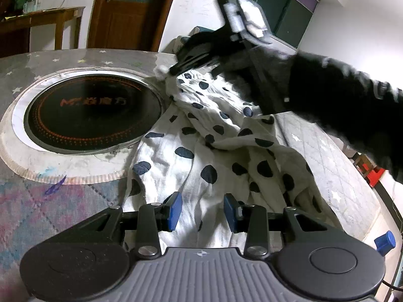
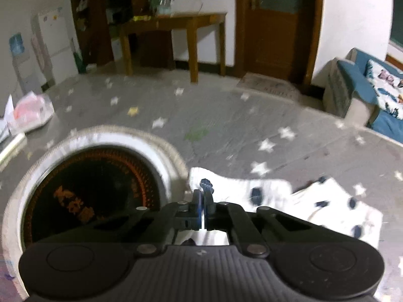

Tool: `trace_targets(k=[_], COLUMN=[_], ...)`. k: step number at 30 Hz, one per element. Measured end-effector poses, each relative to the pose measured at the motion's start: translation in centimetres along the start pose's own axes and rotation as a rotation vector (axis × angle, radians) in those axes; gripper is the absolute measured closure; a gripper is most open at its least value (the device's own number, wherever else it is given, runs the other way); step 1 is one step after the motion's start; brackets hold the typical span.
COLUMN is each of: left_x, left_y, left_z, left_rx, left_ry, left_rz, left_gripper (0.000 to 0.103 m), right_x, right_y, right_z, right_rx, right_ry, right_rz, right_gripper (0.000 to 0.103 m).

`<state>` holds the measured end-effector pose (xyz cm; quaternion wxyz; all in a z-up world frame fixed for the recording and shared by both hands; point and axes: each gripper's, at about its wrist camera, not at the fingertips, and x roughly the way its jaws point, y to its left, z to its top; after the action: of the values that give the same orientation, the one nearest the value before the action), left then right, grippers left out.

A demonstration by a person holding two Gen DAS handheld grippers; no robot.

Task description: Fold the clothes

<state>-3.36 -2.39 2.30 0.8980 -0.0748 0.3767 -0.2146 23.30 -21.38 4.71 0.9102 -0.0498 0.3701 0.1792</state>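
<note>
A white garment with dark blue spots (image 1: 214, 151) lies crumpled on the grey star-patterned table cover (image 1: 75, 58), right of a round black cooktop (image 1: 93, 110). My left gripper (image 1: 202, 211) hovers open over the near end of the cloth, its blue pads (image 1: 175, 210) apart with only cloth beneath. At the far end, my right gripper (image 1: 171, 71), held by a hand in a black glove and sleeve, pinches a corner of the cloth. In the right wrist view that gripper (image 2: 203, 196) is shut on the spotted garment (image 2: 277, 198), beside the cooktop (image 2: 95, 191).
A wooden side table (image 2: 176, 25) and a brown door (image 2: 274, 25) stand behind. A blue sofa with a printed cushion (image 2: 377, 88) is at the right. A plastic bag (image 2: 30, 113) lies at the table's left. A red object (image 1: 375, 173) sits on the floor at the right.
</note>
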Motion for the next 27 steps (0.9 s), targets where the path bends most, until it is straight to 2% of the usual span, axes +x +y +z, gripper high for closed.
trace_targets(k=[9, 12, 16, 21, 23, 27], left_x=[0.2, 0.3, 0.4, 0.5, 0.5, 0.5], left_y=[-0.4, -0.8, -0.9, -0.8, -0.8, -0.7], left_z=[-0.2, -0.2, -0.2, -0.2, -0.2, -0.1], left_rx=[0.026, 0.031, 0.028, 0.018, 0.014, 0.004], left_ry=[-0.007, -0.006, -0.006, -0.006, -0.007, -0.007], left_rz=[0.036, 0.051, 0.057, 0.048, 0.044, 0.035], left_gripper=[0.062, 0.060, 0.058, 0.052, 0.050, 0.049], right_x=[-10.4, -12.2, -11.4, -6.9, -4.8, -1.0], right_y=[-6.1, -7.7, -7.3, -4.0, -2.2, 0.5], right_z=[0.6, -0.1, -1.3, -1.7, -1.7, -1.2], right_rx=[0.049, 0.058, 0.057, 0.025, 0.008, -0.015], right_ry=[-0.139, -0.126, -0.083, -0.026, -0.007, 0.021], right_rz=[-0.111, -0.144, -0.110, 0.001, 0.036, 0.074], right_gripper=[0.102, 0.102, 0.097, 0.093, 0.076, 0.073])
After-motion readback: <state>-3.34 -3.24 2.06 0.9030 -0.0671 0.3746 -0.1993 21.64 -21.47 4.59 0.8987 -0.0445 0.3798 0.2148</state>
